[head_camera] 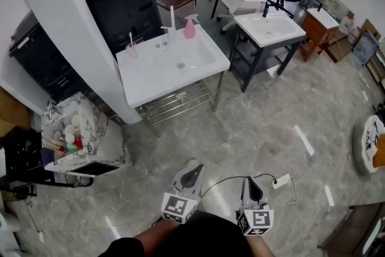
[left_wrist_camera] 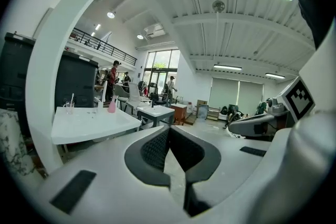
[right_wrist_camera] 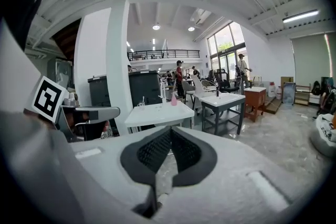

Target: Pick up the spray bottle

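Note:
The pink spray bottle (head_camera: 189, 27) stands upright at the far edge of a white basin table (head_camera: 150, 78), beside a white tap (head_camera: 172, 20). It shows small and far off in the left gripper view (left_wrist_camera: 112, 106) and in the right gripper view (right_wrist_camera: 174, 99). My left gripper (head_camera: 193, 168) and right gripper (head_camera: 250, 181) are side by side low in the head view, over the marble floor and well short of the table. Both point towards it. The left gripper (left_wrist_camera: 169, 131) and the right gripper (right_wrist_camera: 170, 132) are shut, with nothing between their pads.
A broad white pillar (head_camera: 66, 27) and a black cabinet (head_camera: 120, 0) stand left of the table. A second white basin table (head_camera: 274, 30) is to its right. A cluttered cart (head_camera: 78, 141) sits at the left. A cable with a plug block (head_camera: 281, 180) lies on the floor near my grippers.

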The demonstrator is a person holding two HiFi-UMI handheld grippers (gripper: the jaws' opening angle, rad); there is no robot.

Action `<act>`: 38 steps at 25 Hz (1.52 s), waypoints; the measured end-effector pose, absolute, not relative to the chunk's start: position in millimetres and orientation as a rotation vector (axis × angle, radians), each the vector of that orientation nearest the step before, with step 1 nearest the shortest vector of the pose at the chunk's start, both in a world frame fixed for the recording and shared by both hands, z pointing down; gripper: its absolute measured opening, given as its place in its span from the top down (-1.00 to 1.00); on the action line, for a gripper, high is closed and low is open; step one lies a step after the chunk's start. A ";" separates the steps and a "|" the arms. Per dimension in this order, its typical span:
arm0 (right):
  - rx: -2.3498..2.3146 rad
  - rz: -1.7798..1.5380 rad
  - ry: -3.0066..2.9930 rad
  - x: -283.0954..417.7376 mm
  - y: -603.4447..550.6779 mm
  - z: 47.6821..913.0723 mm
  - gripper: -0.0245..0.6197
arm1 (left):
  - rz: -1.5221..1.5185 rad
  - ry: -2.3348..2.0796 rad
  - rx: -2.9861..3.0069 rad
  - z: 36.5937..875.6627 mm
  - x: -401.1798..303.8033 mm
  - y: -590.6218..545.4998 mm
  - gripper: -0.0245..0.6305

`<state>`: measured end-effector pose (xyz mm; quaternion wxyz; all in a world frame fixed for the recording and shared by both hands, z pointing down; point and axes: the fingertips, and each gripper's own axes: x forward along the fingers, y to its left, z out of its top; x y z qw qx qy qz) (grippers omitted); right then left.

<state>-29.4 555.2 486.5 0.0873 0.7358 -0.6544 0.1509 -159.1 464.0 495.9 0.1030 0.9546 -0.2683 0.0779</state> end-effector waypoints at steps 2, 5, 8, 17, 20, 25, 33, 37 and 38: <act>2.171 0.459 -1.944 -23.7 516.5 488.2 0.93 | 0.256 -0.772 2.826 501.8 -147.5 429.6 0.87; 2.151 0.481 -1.933 -12.2 451.2 490.5 0.93 | 0.273 -0.744 2.828 505.3 -129.5 366.5 0.87; 2.132 0.505 -1.918 -2.2 391.6 493.5 0.93 | 0.276 -0.718 2.845 503.1 -114.6 307.2 0.87; 2.148 0.548 -1.838 26.1 272.2 501.0 0.92 | 0.249 -0.624 2.801 515.3 -85.1 186.5 0.87; 2.179 0.558 -1.809 36.2 249.3 500.8 0.92 | 0.260 -0.605 2.820 516.8 -79.8 159.1 0.87; 2.197 0.557 -1.824 40.8 217.4 499.1 0.92 | 0.265 -0.628 2.851 512.7 -82.6 123.6 0.87; 2.172 0.523 -1.945 23.2 174.1 487.1 0.93 | 0.273 -0.694 2.815 504.2 -107.5 105.9 0.87; 2.155 0.519 -2.031 15.2 149.7 482.0 0.92 | 0.245 -0.708 2.796 503.0 -110.6 98.3 0.87; 2.155 0.511 -2.044 16.1 143.6 480.8 0.92 | 0.237 -0.709 2.798 504.1 -109.0 95.1 0.87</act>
